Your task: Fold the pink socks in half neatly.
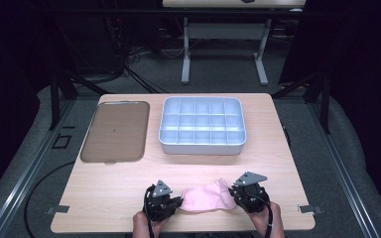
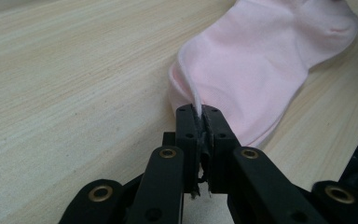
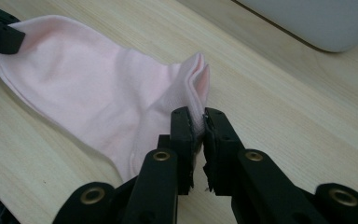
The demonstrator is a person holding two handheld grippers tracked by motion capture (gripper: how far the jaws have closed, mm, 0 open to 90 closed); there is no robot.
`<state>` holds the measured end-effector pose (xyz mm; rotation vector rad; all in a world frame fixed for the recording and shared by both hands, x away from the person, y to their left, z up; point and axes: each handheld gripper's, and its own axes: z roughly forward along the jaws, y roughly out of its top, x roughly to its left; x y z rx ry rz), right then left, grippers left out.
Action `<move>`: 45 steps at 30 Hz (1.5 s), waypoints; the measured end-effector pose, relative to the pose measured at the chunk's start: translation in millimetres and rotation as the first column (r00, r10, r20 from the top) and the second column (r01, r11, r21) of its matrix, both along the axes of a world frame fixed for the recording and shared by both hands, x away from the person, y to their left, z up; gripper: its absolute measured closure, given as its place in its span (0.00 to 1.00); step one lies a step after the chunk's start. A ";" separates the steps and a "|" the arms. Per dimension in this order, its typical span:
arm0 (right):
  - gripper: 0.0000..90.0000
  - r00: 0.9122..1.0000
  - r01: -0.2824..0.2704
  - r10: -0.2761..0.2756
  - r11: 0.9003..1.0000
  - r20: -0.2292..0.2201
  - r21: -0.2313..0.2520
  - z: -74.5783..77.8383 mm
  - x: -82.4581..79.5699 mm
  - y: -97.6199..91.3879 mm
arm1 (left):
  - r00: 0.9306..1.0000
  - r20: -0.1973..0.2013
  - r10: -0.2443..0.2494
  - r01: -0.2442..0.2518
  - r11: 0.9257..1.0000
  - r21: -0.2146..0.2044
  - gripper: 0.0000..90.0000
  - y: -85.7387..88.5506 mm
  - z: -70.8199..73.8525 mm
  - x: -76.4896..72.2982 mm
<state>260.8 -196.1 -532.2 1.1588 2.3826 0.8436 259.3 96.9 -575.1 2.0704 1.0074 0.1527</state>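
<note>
The left gripper [image 1: 178, 202] and the right gripper [image 1: 233, 194] each pinch one end of the pink sock [image 1: 206, 198], which spans the gap between them near the front edge of the table [image 1: 104, 183]. The sock's long axis runs across the table from one hand to the other, so neither hand is nearer; any coming lift or fold seems to turn on keeping that line taut. In the left gripper view the jaws are pressed together on a thin edge of the sock [image 2: 261, 70]; in the right gripper view they clamp the ribbed cuff [image 3: 196, 84]. Going down in size: pale wood-grain tabletop, a white plastic compartment box [image 1: 202, 125] at the back, a flat brown tray [image 1: 115, 131] beside it, then the soft, limp knit sock.
</note>
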 end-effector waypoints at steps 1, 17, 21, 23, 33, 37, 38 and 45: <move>0.92 1.000 -0.008 0.008 1.000 0.001 -0.001 0.7 -0.2 1.3 | 1.000 -0.001 0.000 0.000 1.000 -0.002 0.96 0.1 0.1 0.3; 0.92 0.994 -0.109 0.109 0.992 0.012 0.058 11.2 -3.3 25.5 | 1.000 -0.005 0.002 -0.001 1.000 0.008 0.96 -1.2 -3.0 2.1; 0.92 0.991 -0.136 0.136 0.988 0.003 0.080 7.7 -0.7 30.1 | 1.000 -0.009 0.003 -0.003 1.000 0.005 0.96 -1.1 -3.6 2.7; 0.92 0.990 -0.144 0.144 0.986 0.000 0.080 7.0 -0.3 32.4 | 1.000 -0.012 0.002 -0.002 1.000 0.002 0.96 -1.1 -3.7 3.0; 0.92 0.983 -0.184 0.186 0.978 -0.008 0.094 3.4 2.0 47.8 | 1.000 -0.018 0.004 -0.005 1.000 -0.005 0.96 -1.0 -4.1 3.5; 0.92 0.978 -0.205 0.207 0.974 -0.010 0.096 2.1 2.9 55.0 | 1.000 -0.014 0.001 -0.001 1.000 0.001 0.96 -1.2 -4.0 3.7; 0.92 0.977 -0.214 0.215 0.972 -0.007 0.095 1.8 3.3 56.6 | 1.000 -0.014 0.002 -0.002 1.000 0.001 0.96 -1.4 -4.0 3.7; 0.92 0.969 -0.243 0.245 0.965 -0.017 0.100 0.8 4.3 68.6 | 1.000 -0.016 0.005 -0.005 1.000 -0.004 0.96 -1.6 -4.4 3.7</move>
